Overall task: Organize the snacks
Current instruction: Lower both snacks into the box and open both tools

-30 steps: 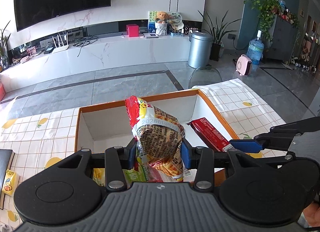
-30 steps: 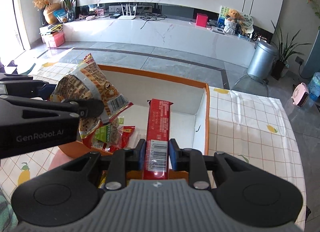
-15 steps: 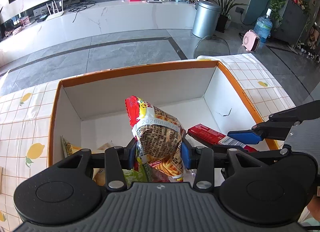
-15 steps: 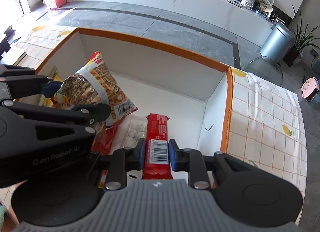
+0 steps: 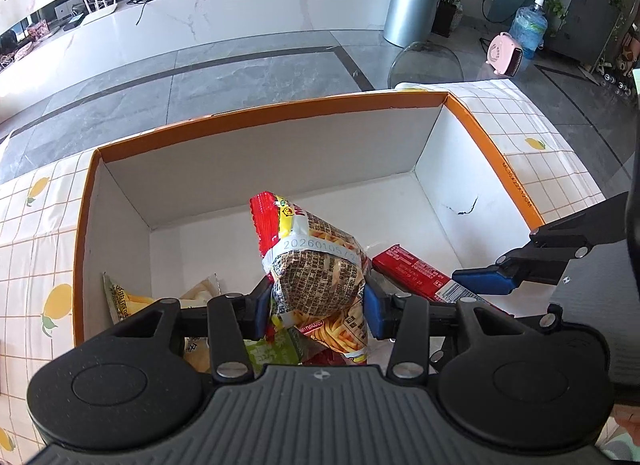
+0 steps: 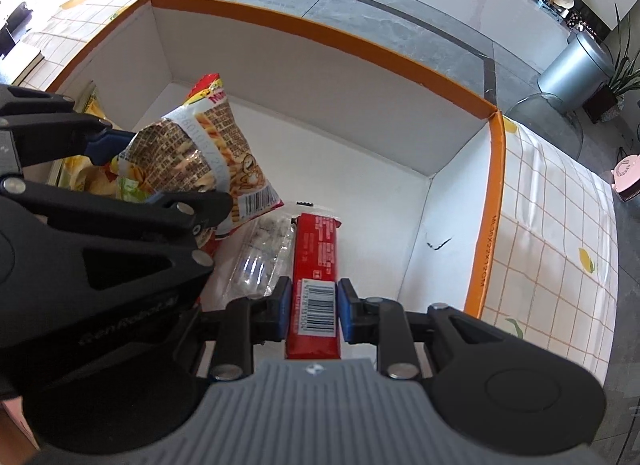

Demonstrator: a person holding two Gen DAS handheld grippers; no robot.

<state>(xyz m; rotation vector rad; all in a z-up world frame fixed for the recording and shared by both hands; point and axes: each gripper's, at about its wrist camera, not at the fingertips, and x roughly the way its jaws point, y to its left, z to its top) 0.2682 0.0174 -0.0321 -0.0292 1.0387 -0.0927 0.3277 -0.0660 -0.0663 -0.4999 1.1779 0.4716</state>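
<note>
Over the orange-rimmed box point(image 5: 280, 117) on the table point(image 6: 560, 225), the left gripper point(image 5: 314, 299) is easing open around a fries bag point(image 5: 316, 265) still between its pads, while the right gripper point(image 6: 312, 305) is clenching a red bar point(image 6: 316, 253). Both snacks are being lowered in; next likely comes letting go. The packets beneath are mostly hidden and hard to identify.
</note>
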